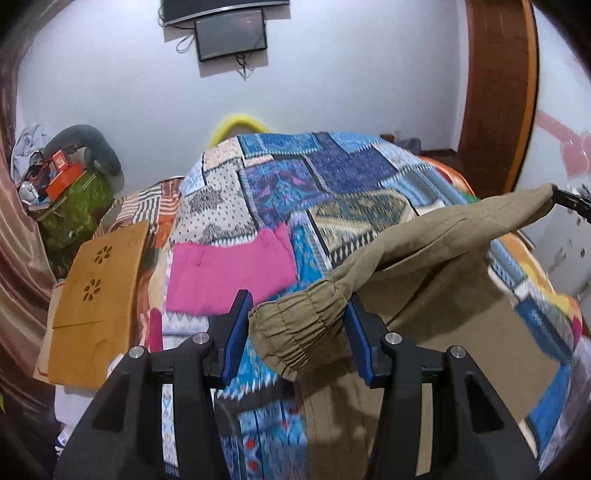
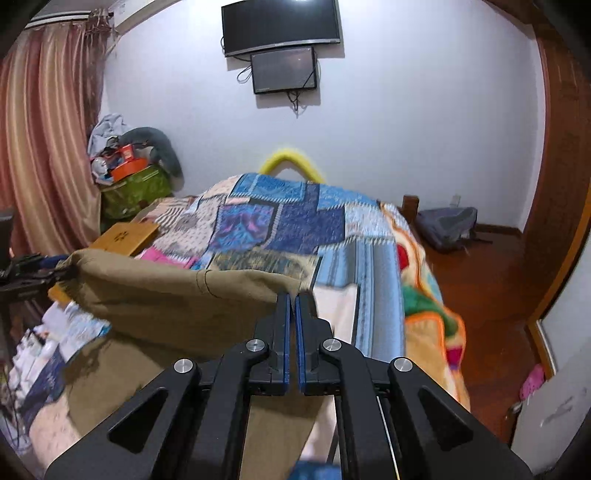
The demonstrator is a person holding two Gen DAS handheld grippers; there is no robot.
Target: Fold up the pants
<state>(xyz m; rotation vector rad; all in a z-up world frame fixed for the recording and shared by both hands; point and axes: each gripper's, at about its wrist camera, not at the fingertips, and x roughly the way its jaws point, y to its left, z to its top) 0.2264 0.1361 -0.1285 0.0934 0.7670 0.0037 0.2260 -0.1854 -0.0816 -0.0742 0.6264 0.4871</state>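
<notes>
Khaki cotton pants (image 1: 424,258), one pair, are hanging soft and limp above the quilt (image 1: 295,192) between two grippers, sagging like light cloth best pinched at cuffs or hems. The right gripper (image 2: 294,295) is pinching one edge with jaws nearly closed. The left gripper (image 1: 297,314) is standing wide open around the elastic cuff (image 1: 295,332), seemingly not clamping it.

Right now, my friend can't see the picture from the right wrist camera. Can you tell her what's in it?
The right gripper is shut on the khaki cloth pants, holding them up over a bed with a blue patchwork quilt. The left gripper holds the pants' other end, and two dark wall screens hang behind.
</notes>
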